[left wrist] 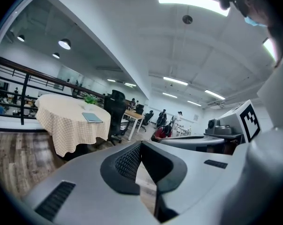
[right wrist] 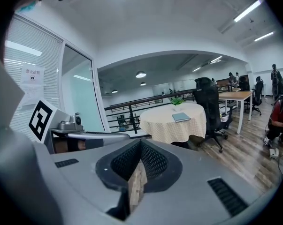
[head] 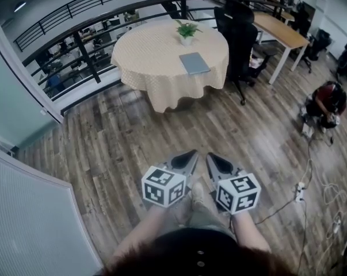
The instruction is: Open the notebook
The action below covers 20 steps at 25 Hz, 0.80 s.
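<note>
Left hand-held gripper point(head: 193, 153) shut, right hand-held gripper point(head: 210, 156) shut; notebook point(head: 194, 63) closed

Place: open-plan office
Signs: desk point(head: 282, 29), swivel chair point(head: 237, 36), strip lights point(left wrist: 192, 2)
Layout: railing point(head: 88, 57) round an upper level, wood floor point(head: 133, 137)

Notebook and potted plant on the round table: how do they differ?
The notebook lies flat and closed; the potted plant stands upright. The notebook is grey-blue; the potted plant is green in a white pot. Both rest on the checked tablecloth, apart.
</note>
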Each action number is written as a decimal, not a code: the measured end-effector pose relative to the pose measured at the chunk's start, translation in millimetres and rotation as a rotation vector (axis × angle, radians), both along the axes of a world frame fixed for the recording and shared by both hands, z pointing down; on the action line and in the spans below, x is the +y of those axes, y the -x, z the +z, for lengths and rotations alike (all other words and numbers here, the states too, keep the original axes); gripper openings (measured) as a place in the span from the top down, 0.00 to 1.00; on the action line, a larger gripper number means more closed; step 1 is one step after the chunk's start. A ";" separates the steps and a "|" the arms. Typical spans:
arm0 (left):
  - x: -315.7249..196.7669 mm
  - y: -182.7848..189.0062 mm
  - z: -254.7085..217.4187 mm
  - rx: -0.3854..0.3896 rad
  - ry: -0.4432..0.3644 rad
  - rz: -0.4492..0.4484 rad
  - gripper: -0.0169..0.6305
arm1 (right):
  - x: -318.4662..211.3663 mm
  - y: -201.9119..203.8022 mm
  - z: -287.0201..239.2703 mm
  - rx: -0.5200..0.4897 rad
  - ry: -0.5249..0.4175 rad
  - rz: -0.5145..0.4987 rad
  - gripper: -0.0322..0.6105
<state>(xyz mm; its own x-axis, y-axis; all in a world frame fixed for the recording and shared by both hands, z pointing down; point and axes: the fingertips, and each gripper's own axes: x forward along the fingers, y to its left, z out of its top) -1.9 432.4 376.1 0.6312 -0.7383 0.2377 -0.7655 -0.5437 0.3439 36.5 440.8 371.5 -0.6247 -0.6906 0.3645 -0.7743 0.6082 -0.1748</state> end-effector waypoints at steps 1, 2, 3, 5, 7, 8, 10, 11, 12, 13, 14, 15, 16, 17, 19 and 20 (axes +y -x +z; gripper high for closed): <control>-11.6 -0.9 -0.8 -0.003 -0.004 -0.008 0.96 | -12.2 -1.4 -0.5 -0.005 -0.002 -0.006 0.93; -23.4 -1.0 -1.6 -0.004 -0.006 -0.021 0.96 | -24.9 -3.0 -2.1 -0.013 -0.005 -0.009 0.93; -35.2 -0.4 -2.0 -0.002 -0.005 -0.038 0.96 | -37.9 -4.7 -3.7 -0.023 -0.008 -0.010 0.93; -58.9 1.2 -2.6 0.004 0.005 -0.072 0.96 | -63.8 -8.5 -6.7 -0.038 -0.005 -0.009 0.93; -82.5 1.2 -5.3 0.002 0.010 -0.097 0.96 | -89.1 -12.0 -9.3 -0.047 0.003 -0.015 0.93; -94.6 0.9 -6.5 -0.001 0.010 -0.107 0.96 | -101.9 -13.1 -9.8 -0.051 0.005 -0.020 0.93; -119.9 -0.4 -7.6 -0.003 0.012 -0.125 0.96 | -128.7 -13.3 -10.6 -0.062 0.001 -0.030 0.93; -132.2 -2.2 -8.2 -0.001 0.014 -0.131 0.96 | -141.8 -13.1 -11.4 -0.068 0.000 -0.036 0.93; -143.8 -4.9 -9.0 -0.001 0.013 -0.134 0.96 | -153.8 -13.1 -12.3 -0.073 -0.002 -0.043 0.93; -154.7 -7.7 -9.9 -0.003 0.010 -0.135 0.96 | -164.8 -13.6 -13.2 -0.075 -0.005 -0.051 0.93; -165.7 -10.1 -10.8 -0.005 0.006 -0.137 0.96 | -175.2 -14.4 -14.1 -0.077 -0.008 -0.059 0.93; -176.6 -11.8 -11.8 -0.007 0.001 -0.139 0.96 | -185.4 -15.3 -14.4 -0.080 -0.010 -0.065 0.93; -186.8 -13.3 -12.3 -0.008 -0.001 -0.141 0.96 | -194.8 -16.4 -13.7 -0.085 -0.008 -0.069 0.93; -195.6 -14.6 -12.1 -0.008 -0.001 -0.144 0.96 | -202.9 -17.8 -11.7 -0.090 -0.001 -0.072 0.93; -210.2 -16.9 -9.5 -0.009 0.005 -0.151 0.96 | -216.5 -20.8 -3.9 -0.090 0.026 -0.074 0.93; -217.2 -17.2 -7.8 -0.011 0.009 -0.156 0.96 | -222.9 -22.2 0.2 -0.084 0.039 -0.074 0.93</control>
<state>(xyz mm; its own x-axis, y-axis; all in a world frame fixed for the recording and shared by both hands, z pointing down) 15.4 215.3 368.3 0.5064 -0.8251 0.2504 -0.8441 -0.4150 0.3395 58.7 217.9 371.8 -0.7030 -0.6276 0.3345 -0.7091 0.6546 -0.2622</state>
